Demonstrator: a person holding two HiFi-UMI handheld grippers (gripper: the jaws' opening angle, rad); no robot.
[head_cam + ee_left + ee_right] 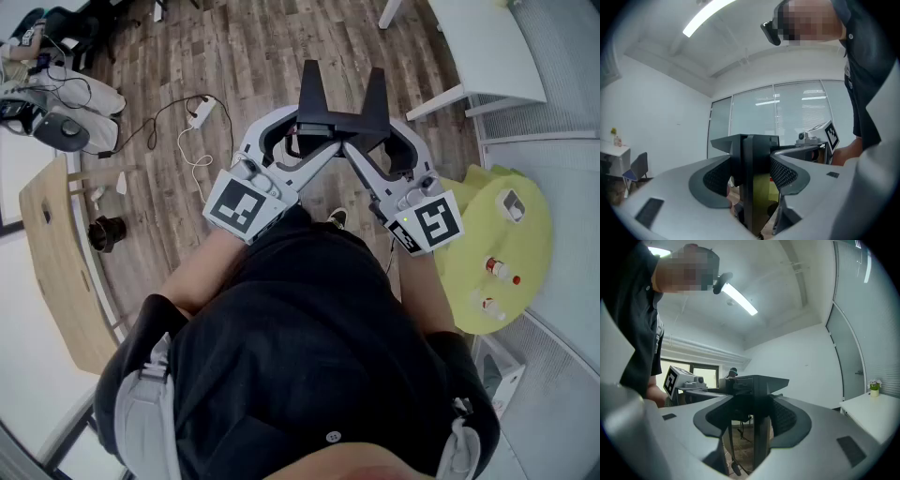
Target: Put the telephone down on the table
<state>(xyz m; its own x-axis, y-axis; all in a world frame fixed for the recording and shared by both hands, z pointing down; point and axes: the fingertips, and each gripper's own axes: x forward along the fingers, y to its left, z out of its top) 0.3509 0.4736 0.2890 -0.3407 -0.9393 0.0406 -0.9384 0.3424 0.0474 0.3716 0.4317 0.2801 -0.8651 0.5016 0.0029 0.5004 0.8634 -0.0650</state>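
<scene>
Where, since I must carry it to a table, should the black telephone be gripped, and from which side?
By its thick cross-bar, one gripper at each end: left gripper from the left, right gripper from the right, as the telephone is held now. Its two prongs point away from the person, leaving the bar's flat faces free.

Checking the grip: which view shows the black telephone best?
The head view: most of the telephone shows, clamped by the left hand-held gripper and right hand-held gripper. Each gripper view shows only a black slab of it between its jaws.
</scene>
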